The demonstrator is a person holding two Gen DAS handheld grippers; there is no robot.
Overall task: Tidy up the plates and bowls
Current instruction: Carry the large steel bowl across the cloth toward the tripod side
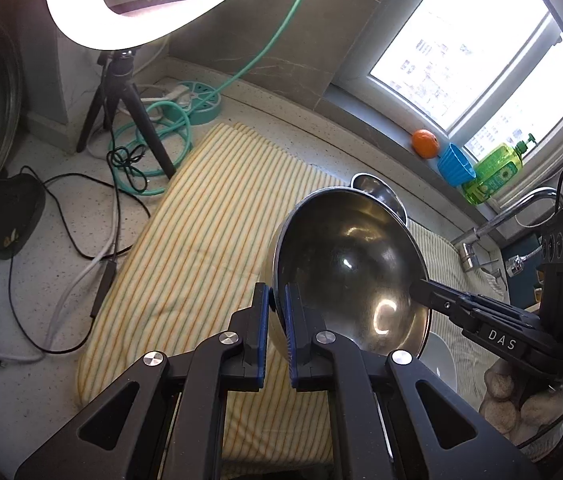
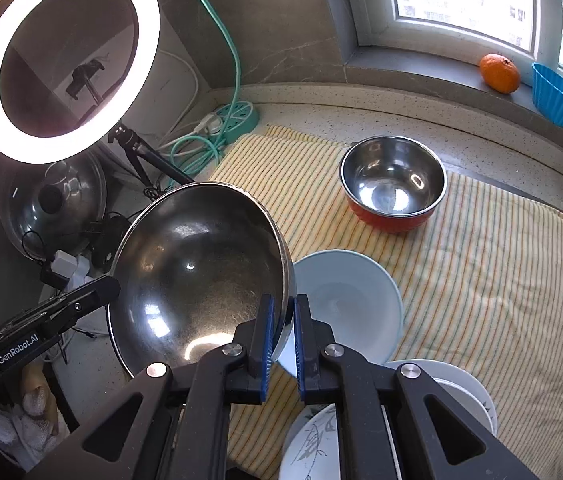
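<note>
Large steel bowl (image 1: 351, 268) held in the air above the striped towel (image 1: 209, 208), tilted, its hollow facing both cameras; round, so no long axis; left gripper (image 1: 276, 320) pinches its rim on one side, right gripper (image 2: 283, 332) pinches the opposite rim, blue pads pressed on the thin metal edge. Writing: "DAS" on the right gripper's body as seen from the left wrist; "GenRobot.AI" on the left gripper's body as seen from the right wrist. Right wrist view alone shows the red-sided steel bowl (image 2: 393, 184) whole and upright on the towel, a pale blue bowl (image 2: 357, 300), patterned plates (image 2: 313, 448) below. Left wrist view alone shows the faucet (image 1: 493, 224) and green soap bottle (image 1: 497, 172); label unreadable. Ring light (image 2: 65, 60) in both.
</note>
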